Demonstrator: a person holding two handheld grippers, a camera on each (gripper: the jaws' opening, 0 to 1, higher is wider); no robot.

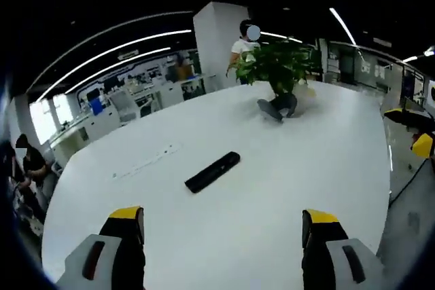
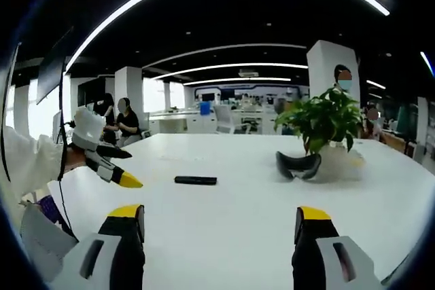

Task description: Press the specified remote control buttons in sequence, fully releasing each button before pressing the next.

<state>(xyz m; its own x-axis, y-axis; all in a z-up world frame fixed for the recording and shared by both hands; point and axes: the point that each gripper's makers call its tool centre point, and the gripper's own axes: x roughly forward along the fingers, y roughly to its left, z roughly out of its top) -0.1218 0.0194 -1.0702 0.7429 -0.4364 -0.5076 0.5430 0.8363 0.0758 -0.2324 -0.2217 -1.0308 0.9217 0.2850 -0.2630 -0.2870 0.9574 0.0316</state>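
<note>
Both grippers, left and right, stood with jaws apart, empty. The slim remote, mid-frame on the white table, might have skidded under an off-centre press.

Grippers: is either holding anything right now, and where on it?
Nothing held. Left gripper and right gripper are open; the remote lies untouched on the table.

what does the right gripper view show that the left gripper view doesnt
Right gripper view: the left gripper entering from the left, jaws apart, held in a white sleeve.
Left gripper view: a seam line across the white table, and a yellow object at the right edge.
Both: the black remote lying untouched, the potted plant and the dark curved object beside it.
</note>
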